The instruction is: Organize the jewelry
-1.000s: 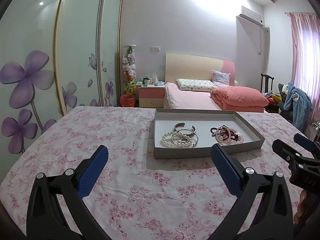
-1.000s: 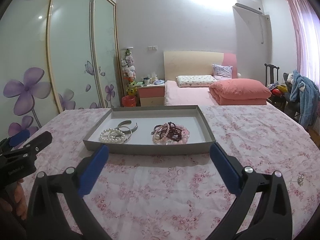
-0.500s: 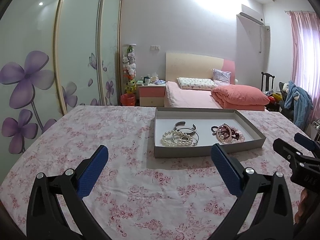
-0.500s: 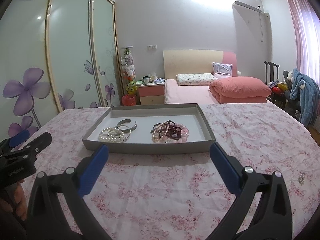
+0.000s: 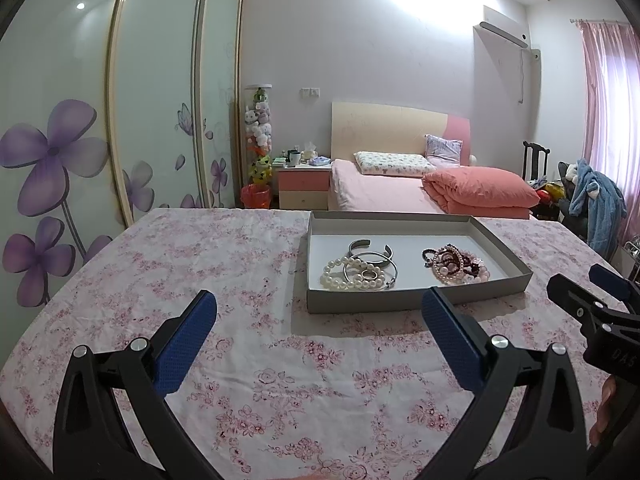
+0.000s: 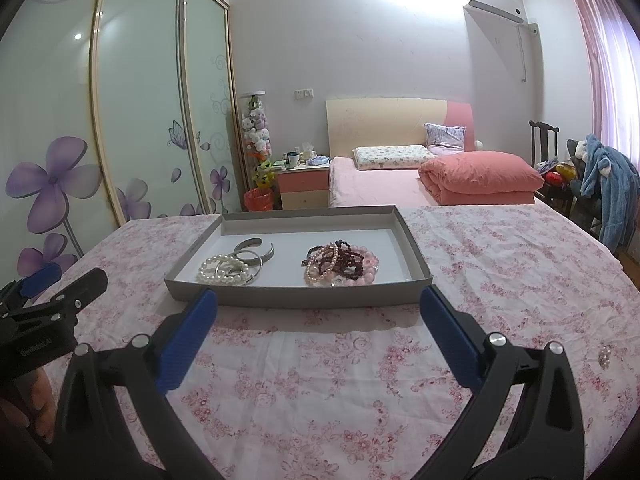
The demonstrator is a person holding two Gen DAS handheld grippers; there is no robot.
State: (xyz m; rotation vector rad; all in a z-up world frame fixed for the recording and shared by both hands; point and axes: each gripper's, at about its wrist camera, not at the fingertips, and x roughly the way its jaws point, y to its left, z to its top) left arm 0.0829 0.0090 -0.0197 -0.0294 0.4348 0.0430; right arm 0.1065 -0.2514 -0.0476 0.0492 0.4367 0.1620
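Observation:
A shallow grey tray (image 5: 416, 302) (image 6: 288, 296) lies on the flowered tablecloth. Inside it, on the left, a white pearl bracelet (image 5: 340, 278) (image 6: 218, 272) is heaped with silver bangles (image 5: 370, 254) (image 6: 254, 254). On the right sits a pile of pink and dark red bead bracelets (image 5: 456, 266) (image 6: 340, 266). A small pearl piece (image 6: 604, 356) lies loose on the cloth at the far right. My left gripper (image 5: 320, 324) is open, short of the tray's front left corner. My right gripper (image 6: 320, 320) is open just before the tray's front wall. Neither holds anything.
The table (image 5: 180, 264) carries a pink floral cloth. Behind it stand a bed with pink bedding (image 5: 476, 194), a nightstand (image 5: 304, 188) and a red bin (image 5: 256, 196). Sliding wardrobe doors (image 5: 160, 100) line the left. A chair with blue clothing (image 5: 596, 200) stands at the right.
Both grippers have drifted slightly; the tray sits a little higher in each view. Their jaws stay open and the jewelry has not moved.

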